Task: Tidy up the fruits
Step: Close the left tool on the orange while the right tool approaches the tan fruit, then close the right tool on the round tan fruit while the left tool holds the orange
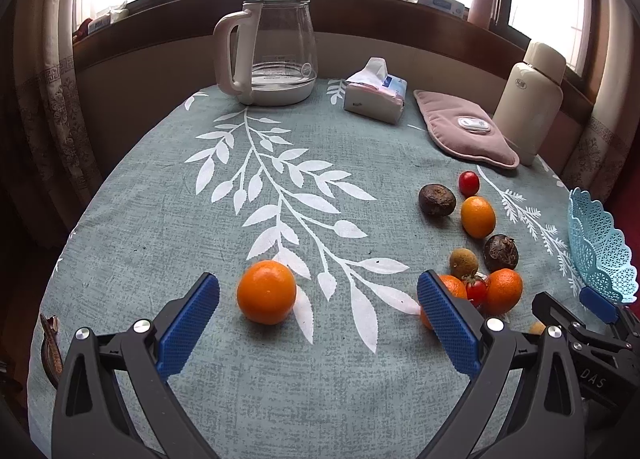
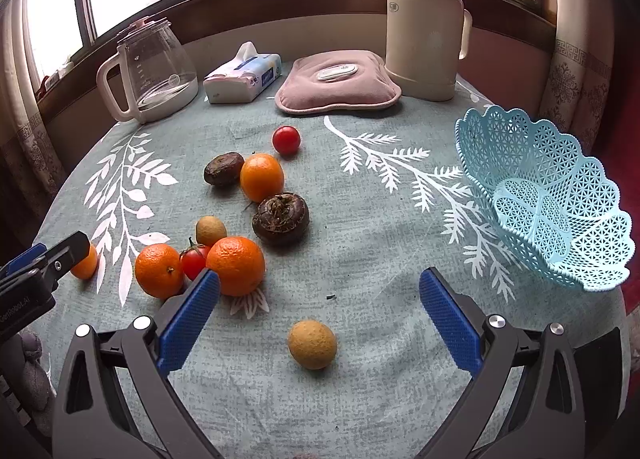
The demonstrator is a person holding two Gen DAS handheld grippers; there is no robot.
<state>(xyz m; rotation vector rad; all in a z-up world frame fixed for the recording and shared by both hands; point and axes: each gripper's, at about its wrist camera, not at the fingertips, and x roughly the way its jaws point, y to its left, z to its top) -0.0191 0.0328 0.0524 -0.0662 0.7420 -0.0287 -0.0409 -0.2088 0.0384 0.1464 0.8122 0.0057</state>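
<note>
My left gripper [image 1: 318, 299] is open and empty, with a lone orange [image 1: 266, 292] on the cloth just inside its left finger. My right gripper [image 2: 319, 295] is open and empty, with a tan longan [image 2: 312, 344] on the cloth between its fingers. A cluster of fruit lies left of the right gripper: two oranges [image 2: 236, 265] [image 2: 159, 270], a cherry tomato [image 2: 194, 261], a small longan [image 2: 210, 230], two dark water chestnuts [image 2: 281, 213] [image 2: 223, 174], another orange [image 2: 262, 176] and a red tomato [image 2: 286, 140]. The light blue lattice basket [image 2: 560, 195] sits tilted at the right table edge.
A glass kettle [image 2: 150, 71], a tissue pack [image 2: 243, 77], a pink heating pad [image 2: 338, 83] and a cream thermos [image 2: 424, 23] line the table's far side below the window sill. The round table [image 1: 180, 219] has a grey-green leaf-print cloth.
</note>
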